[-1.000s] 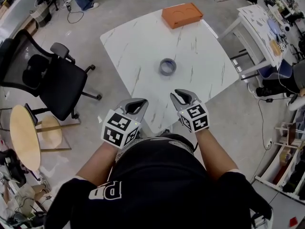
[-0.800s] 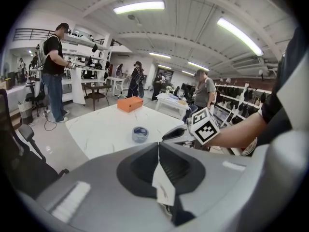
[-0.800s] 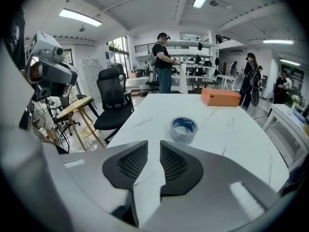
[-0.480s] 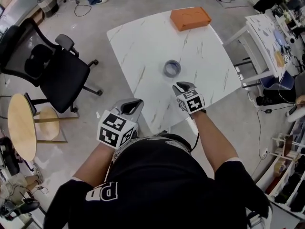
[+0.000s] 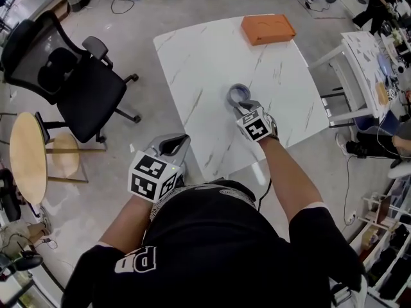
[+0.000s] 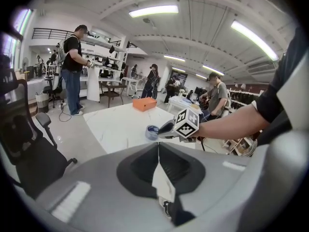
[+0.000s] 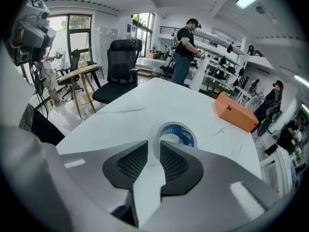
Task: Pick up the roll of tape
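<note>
Approach to the roll of tape (image 5: 239, 95), which lies flat, hole upward, near the middle of the white marble-patterned table (image 5: 192, 76), well apart from the orange box (image 5: 268, 29) at the far edge. The roll is judged light and stiff: a rigid ring with a smooth, possibly slick outer face. The soundest hold is probably across its wall, one jaw inside the hole and one outside, or across the whole ring if the jaws open far enough. The right gripper (image 5: 246, 106) is held out over the table on a nearly straight forearm, its tips pointing forward and down, just short of the roll's near rim. Its jaws stand only a narrow slit apart and hold nothing; the roll's near wall lines up just beyond the slit. The left gripper (image 5: 174, 144) hangs beside the table's near corner, close to the person's body, jaws pressed together on nothing. A black office chair (image 5: 70, 85) stands off to the left of the table.
</note>
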Action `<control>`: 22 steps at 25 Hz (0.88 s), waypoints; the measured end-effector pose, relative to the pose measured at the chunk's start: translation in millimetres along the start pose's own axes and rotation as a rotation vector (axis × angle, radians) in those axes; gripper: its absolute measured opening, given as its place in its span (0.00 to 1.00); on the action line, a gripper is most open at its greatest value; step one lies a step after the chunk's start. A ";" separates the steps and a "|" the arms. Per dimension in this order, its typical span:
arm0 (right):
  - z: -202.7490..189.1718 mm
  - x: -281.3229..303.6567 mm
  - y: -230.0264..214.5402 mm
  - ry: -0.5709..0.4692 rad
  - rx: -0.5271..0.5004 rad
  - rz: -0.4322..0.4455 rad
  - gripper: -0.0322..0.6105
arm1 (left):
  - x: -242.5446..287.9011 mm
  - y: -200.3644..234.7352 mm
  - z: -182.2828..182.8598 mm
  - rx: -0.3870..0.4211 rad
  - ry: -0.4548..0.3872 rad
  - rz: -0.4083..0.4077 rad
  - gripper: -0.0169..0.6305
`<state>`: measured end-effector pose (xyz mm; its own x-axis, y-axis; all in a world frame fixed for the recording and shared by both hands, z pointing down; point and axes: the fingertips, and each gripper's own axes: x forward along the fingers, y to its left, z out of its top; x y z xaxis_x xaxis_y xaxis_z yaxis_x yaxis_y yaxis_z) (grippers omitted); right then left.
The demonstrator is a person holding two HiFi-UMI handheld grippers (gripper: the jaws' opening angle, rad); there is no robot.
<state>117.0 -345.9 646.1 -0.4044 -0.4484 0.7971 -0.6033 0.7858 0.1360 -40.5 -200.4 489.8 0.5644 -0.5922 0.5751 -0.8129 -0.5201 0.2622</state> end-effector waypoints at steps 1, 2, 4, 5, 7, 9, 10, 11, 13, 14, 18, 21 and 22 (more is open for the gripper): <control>1.7 2.0 -0.8 0.005 -0.011 0.004 0.16 | -0.6 1.3 -0.9 -0.008 -0.002 0.007 0.12; 3.2 4.2 -1.6 0.013 -0.024 0.008 0.16 | -1.0 2.4 -2.0 -0.014 -0.003 0.012 0.12; 5.1 10.4 -2.5 0.035 -0.060 0.021 0.16 | -1.4 4.5 -4.4 -0.025 -0.002 0.021 0.12; 5.7 14.1 -2.7 0.049 -0.079 0.029 0.16 | -1.5 5.7 -5.5 -0.031 -0.002 0.025 0.12; 7.1 21.0 -3.4 0.077 -0.113 0.045 0.16 | -1.4 8.3 -6.8 -0.044 0.001 0.032 0.12; 7.9 27.0 -3.6 0.110 -0.140 0.063 0.16 | -1.6 11.0 -7.1 -0.054 0.002 0.039 0.12; 7.8 30.0 -3.5 0.126 -0.153 0.073 0.16 | -1.8 12.3 -7.4 -0.058 0.002 0.042 0.12; 7.4 33.1 -3.7 0.139 -0.165 0.081 0.16 | -1.9 13.4 -7.6 -0.064 0.002 0.046 0.12; 6.5 38.4 -5.2 0.156 -0.177 0.095 0.16 | -1.6 15.1 -8.2 -0.075 0.001 0.053 0.12; 5.8 40.6 -5.7 0.161 -0.176 0.101 0.16 | -1.4 15.8 -8.7 -0.079 0.000 0.054 0.12; 1.7 48.1 -2.2 0.190 -0.176 0.125 0.16 | -2.2 19.2 -12.1 -0.092 -0.003 0.061 0.12; -10.1 54.3 2.9 0.253 -0.189 0.157 0.16 | -3.4 22.1 -13.3 -0.100 -0.004 0.068 0.12; -12.8 55.8 4.0 0.272 -0.197 0.164 0.16 | -4.0 23.2 -13.4 -0.101 -0.005 0.070 0.12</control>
<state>100.7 -362.3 698.7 -0.2717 -0.2011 0.9412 -0.3911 0.9166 0.0830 -63.5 -201.8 503.9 0.5066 -0.6277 0.5910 -0.8603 -0.4129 0.2989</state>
